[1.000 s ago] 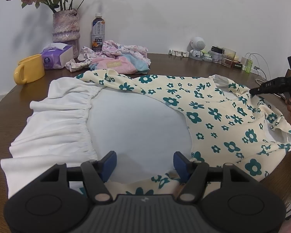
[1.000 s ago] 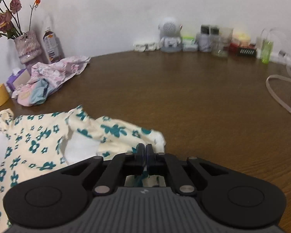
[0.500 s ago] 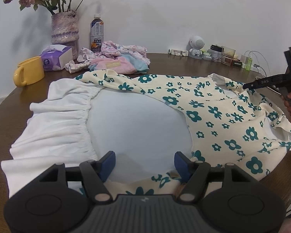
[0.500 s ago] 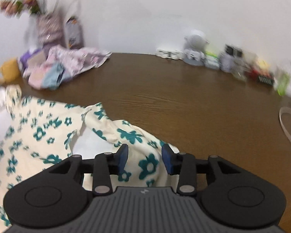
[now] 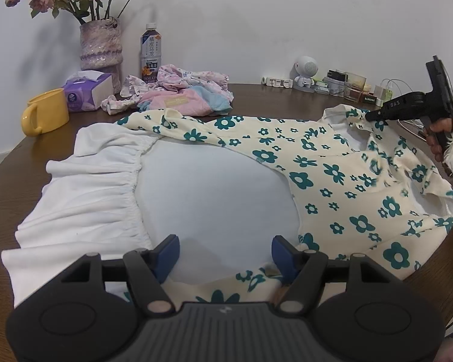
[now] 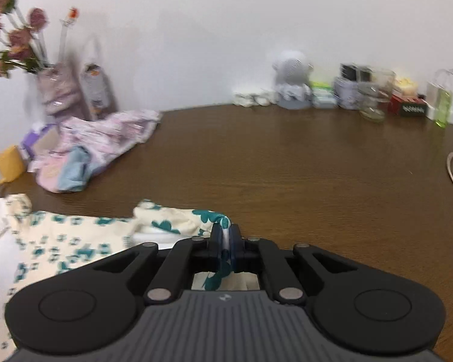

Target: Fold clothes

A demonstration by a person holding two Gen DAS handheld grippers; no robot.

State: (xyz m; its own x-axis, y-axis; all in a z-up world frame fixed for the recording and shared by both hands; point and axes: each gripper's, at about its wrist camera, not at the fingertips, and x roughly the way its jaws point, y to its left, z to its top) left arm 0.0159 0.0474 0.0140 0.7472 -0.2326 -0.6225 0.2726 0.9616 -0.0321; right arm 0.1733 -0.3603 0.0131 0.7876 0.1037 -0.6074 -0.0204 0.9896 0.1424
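Across the middle of the table [image 5: 256, 102] lies the floral dress [image 5: 332, 178] we are folding, spread flat, its white ruffled skirt [image 5: 84, 187] toward nine o'clock and its flowered bodice toward three o'clock in the left wrist view. Our left hand-held gripper [image 5: 223, 249] hovers at six o'clock with its blue pads wide apart over the plain white middle of the garment, gripping nothing. Our right hand-held gripper [image 6: 225, 242] has its pads pressed together on a fold of the flowered cloth, a thin strip of it showing between them; from the left wrist view the same tool sits at two o'clock, at the far sleeve or shoulder corner of the dress.

We judge this to be an early step: the right side has taken its corner, and the fold itself is not yet made, since the dress lies fully open. The next move, as we read it, calls for carrying that pinched corner inward toward nine o'clock, across the bodice, keeping the cloth low so it does not drag the rest out of line. The left side may need to pin or take the near edge to steady it.

A heap of other clothes [image 5: 178, 93] waits at twelve o'clock, near a yellow mug [image 5: 45, 111] at ten o'clock.
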